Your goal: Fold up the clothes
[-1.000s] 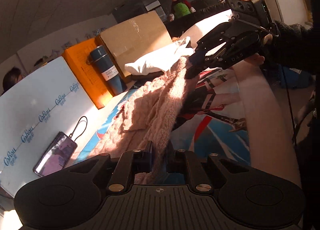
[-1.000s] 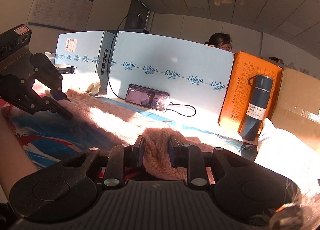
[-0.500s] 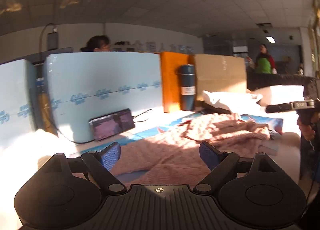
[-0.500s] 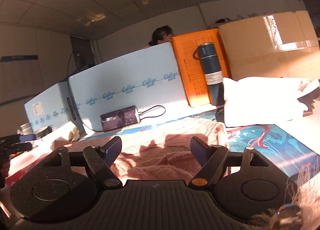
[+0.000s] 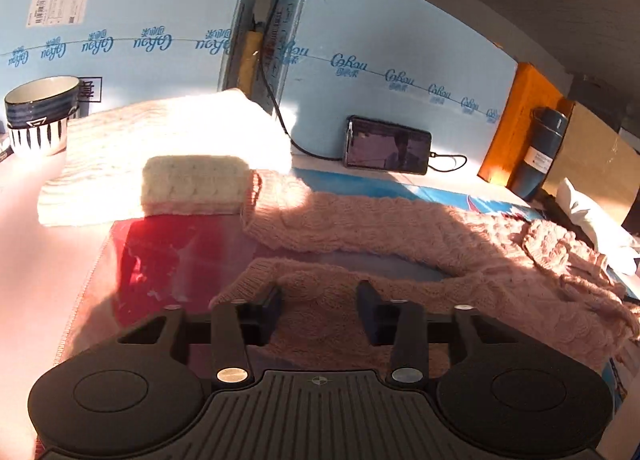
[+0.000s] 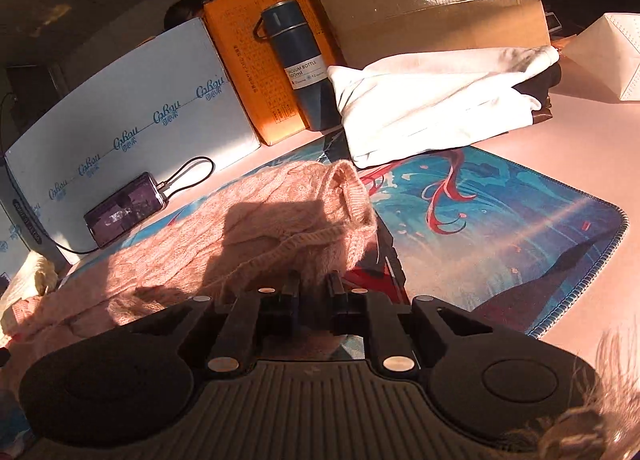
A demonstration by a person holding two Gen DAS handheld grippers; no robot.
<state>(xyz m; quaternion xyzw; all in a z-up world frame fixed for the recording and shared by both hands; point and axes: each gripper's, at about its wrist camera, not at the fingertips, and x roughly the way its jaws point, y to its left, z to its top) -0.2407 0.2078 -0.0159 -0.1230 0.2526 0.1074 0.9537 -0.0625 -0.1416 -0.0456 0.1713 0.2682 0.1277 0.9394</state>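
Pinching the near edge of the pink sweater [image 5: 400, 228] with the left gripper [image 5: 320, 296], after a closing of the jaws just now. Fingers not fully together, knit bunched across the gap, so judged a hold rather than plainly seen as one. Same at the right gripper [image 6: 312, 284]: jaws just drawn in to a narrow slot, a ridge of pink knit caught between, close to a ribbed edge [image 6: 356, 188].

Beyond the fingertips, sprawled lengthwise over the printed mat [image 6: 500, 220], sleeves loose, body rumpled, one long band curving back from the left grip toward the far end. Not yet flat, no clean fold line anywhere.

Further out, past the left end of the mat, a cream knit [image 5: 160, 148] already in a neat stack on the table [image 6: 592, 132], beside two stacked cups [image 5: 38, 116]. At the other end, a white garment [image 6: 432, 100] folded more loosely over something dark. Behind, a phone [image 5: 388, 146] on a cable against pale blue boxes [image 5: 400, 40], and a dark vacuum bottle [image 6: 298, 60] by an orange box [image 6: 248, 60].

Probably partway through the pile, with at least one piece done and the pink one at its opening step. Left to do, by the look of it: lifting or spreading by the two held points, tucking the sleeves in, halving the body, placing on a stack. Unclear whether the white garment counts as finished.
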